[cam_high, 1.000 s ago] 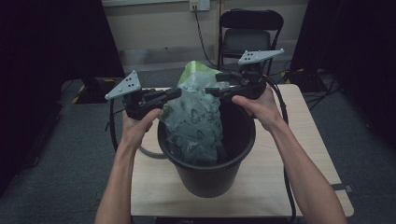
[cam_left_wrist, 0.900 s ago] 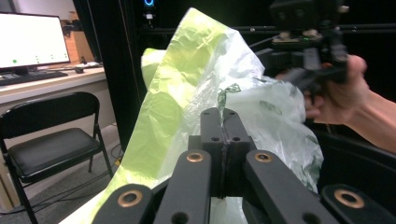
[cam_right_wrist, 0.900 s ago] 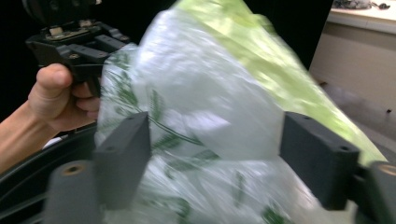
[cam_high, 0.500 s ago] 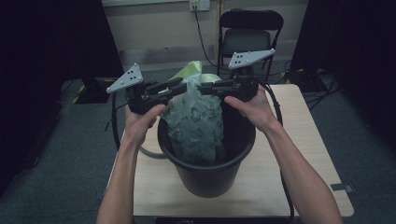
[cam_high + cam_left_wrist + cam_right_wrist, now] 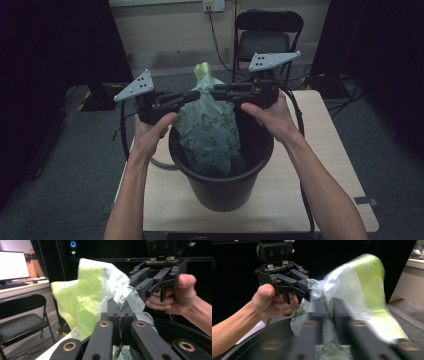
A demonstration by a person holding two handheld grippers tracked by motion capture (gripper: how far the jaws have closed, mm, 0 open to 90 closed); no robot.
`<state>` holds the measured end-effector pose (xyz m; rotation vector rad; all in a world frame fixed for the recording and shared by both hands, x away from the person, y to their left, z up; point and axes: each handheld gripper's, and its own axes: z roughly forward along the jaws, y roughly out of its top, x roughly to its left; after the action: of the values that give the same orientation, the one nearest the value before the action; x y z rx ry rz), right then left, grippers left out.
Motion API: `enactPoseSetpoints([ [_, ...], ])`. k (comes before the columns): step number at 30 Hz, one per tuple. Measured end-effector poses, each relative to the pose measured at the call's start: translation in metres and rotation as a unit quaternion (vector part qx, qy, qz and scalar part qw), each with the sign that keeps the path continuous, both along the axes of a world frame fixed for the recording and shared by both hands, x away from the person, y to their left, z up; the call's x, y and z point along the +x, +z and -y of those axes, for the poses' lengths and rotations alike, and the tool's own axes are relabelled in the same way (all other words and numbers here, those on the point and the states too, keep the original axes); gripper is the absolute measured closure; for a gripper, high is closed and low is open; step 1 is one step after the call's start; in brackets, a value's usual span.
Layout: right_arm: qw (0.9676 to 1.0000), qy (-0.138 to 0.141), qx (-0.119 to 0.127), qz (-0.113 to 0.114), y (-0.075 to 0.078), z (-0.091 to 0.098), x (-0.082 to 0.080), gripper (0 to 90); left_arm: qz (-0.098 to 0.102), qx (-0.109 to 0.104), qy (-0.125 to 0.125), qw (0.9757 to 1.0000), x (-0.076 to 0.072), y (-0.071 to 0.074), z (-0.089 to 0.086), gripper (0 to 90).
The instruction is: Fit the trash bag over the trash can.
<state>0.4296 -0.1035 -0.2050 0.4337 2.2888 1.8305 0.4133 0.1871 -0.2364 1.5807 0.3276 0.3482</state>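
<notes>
Bag (image 5: pixel 212 127) hangs upright from both tools over the bin (image 5: pixel 220 185). Left tool (image 5: pixel 192 96) pinches its neck from 9 o'clock. Right tool (image 5: pixel 212 91), closing lately, nips it from 3 o'clock.

A translucent green plastic bag (image 5: pixel 212 132) printed with leaf shapes stands upright at the centre of the frame, its lower part inside a black bucket (image 5: pixel 220 187), its bunched neck rising above the rim.

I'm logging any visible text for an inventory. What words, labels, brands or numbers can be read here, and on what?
None can be read.
Plastic bag: a printed leaf-and-butterfly pattern, no words to make out.
Black bin: no label shows.
Monitor in the left gripper view: a blank white screen.
</notes>
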Motion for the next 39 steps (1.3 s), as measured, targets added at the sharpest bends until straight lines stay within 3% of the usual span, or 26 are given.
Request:
enactPoseSetpoints([
  [4,0.9992,-0.029,0.024,-0.012,-0.003,0.017,0.013,68.0,0.005,0.006,0.003,1.0000,-0.003,-0.002,-0.005,90.0],
  [7,0.9976,-0.066,0.007,-0.020,-0.014,0.025,0.025,69.7,0.009,0.001,0.001,1.0000,-0.005,-0.002,-0.008,90.0],
  [9,0.9969,-0.074,0.006,-0.027,-0.018,0.028,0.030,69.5,0.009,0.001,0.002,1.0000,-0.005,-0.002,-0.009,90.0],
  [11,0.9956,-0.081,0.002,-0.046,-0.030,0.034,0.040,61.0,0.009,0.002,0.002,1.0000,-0.005,-0.003,-0.010,90.0],
  [13,0.9946,-0.083,-0.018,-0.060,-0.037,0.034,0.044,51.6,0.005,0.008,0.004,1.0000,-0.004,-0.006,-0.012,90.0],
  [14,0.9946,-0.083,-0.018,-0.060,-0.037,0.034,0.044,51.6,0.003,0.007,0.006,1.0000,-0.003,-0.007,-0.013,90.0],
  [15,0.9934,-0.078,-0.037,-0.075,-0.044,0.034,0.048,44.5,0.000,0.006,0.006,1.0000,-0.003,-0.010,-0.014,86.7],
  [18,0.9925,-0.079,-0.043,-0.083,-0.047,0.034,0.052,43.7,-0.007,0.001,0.022,0.9997,-0.003,-0.013,-0.016,69.3],
  [21,0.9920,-0.073,-0.051,-0.089,-0.049,0.033,0.053,46.7,-0.011,-0.008,0.030,0.9995,-0.003,-0.013,-0.020,56.4],
  [25,0.9901,-0.067,-0.075,-0.098,-0.055,0.029,0.055,53.7,-0.014,-0.021,0.039,0.9989,-0.002,-0.012,-0.026,48.9],
  [27,0.9904,-0.063,-0.074,-0.098,-0.057,0.029,0.055,63.0,-0.014,-0.022,0.042,0.9988,-0.002,-0.012,-0.028,48.1],
  [30,0.9902,-0.083,-0.074,-0.084,-0.058,0.030,0.053,75.4,-0.020,-0.028,0.050,0.9981,0.001,-0.014,-0.033,45.9],
  [34,0.9916,-0.091,-0.058,-0.071,-0.056,0.037,0.050,82.5,-0.027,-0.030,0.056,0.9976,0.005,-0.018,-0.034,44.5],
  [35,0.9925,-0.094,-0.047,-0.062,-0.053,0.044,0.045,86.7,-0.036,-0.029,0.056,0.9973,0.008,-0.023,-0.036,44.5],
  [39,0.9926,-0.097,-0.045,-0.057,-0.053,0.057,0.037,89.8,-0.053,-0.023,0.049,0.9971,0.012,-0.032,-0.037,45.8],
])
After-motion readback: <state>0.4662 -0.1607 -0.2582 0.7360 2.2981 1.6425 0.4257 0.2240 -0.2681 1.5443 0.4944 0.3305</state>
